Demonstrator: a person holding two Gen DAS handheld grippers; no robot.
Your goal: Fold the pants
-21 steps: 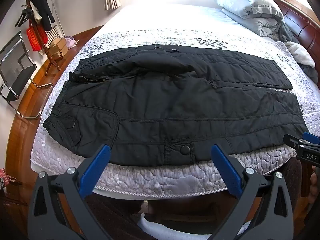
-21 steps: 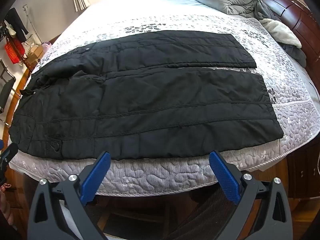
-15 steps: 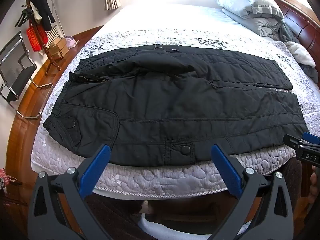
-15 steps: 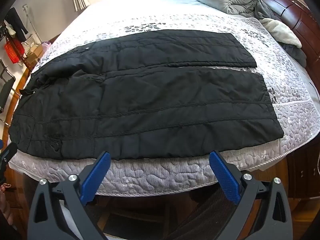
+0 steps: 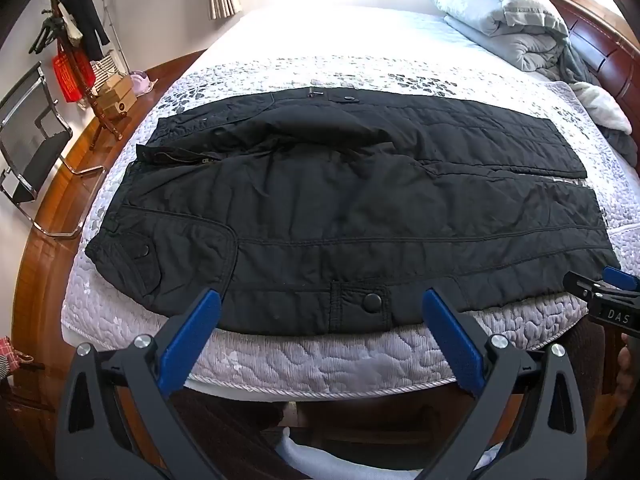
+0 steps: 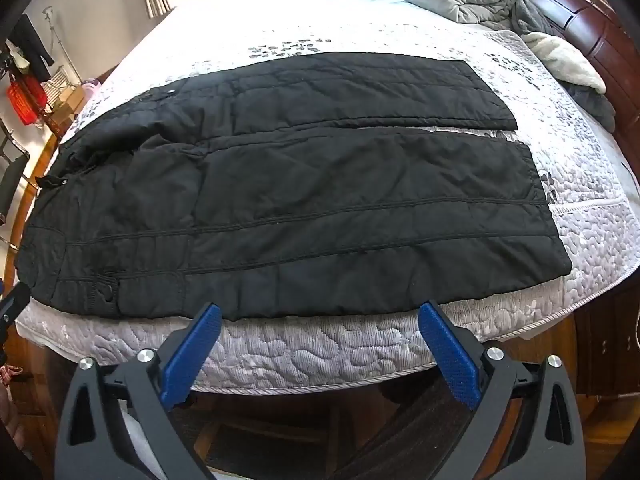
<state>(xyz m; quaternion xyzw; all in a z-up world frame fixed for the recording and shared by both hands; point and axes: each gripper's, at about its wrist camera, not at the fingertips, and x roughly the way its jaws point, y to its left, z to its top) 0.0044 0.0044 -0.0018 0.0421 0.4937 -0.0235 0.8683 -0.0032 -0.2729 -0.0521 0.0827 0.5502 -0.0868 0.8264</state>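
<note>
The black pants point(image 5: 352, 216) are laid out flat across the near end of the bed point(image 5: 328, 364), waistband toward the left edge, cuffs toward the right edge; the near leg runs right along the near edge of the bed, the far leg sits just behind it with a thin strip of quilt showing between them near the cuffs; so basically nothing's been folded yet, the whole job is left as far as can be judged. The crotch area is a bit bunched up, and that might want smoothing first.

The left claw point(image 5: 320, 312) is held wide open over the near edge by the pocket snap point(image 5: 373, 301), nothing gripped; the right claw point(image 6: 320, 320) is spread wide too, empty, hung over the near edge further toward the cuffs; neither is touching the fabric.

Probably the near leg gets picked up along its edge and laid over the far one, then the length gets halved; that's only a guess though.
</note>
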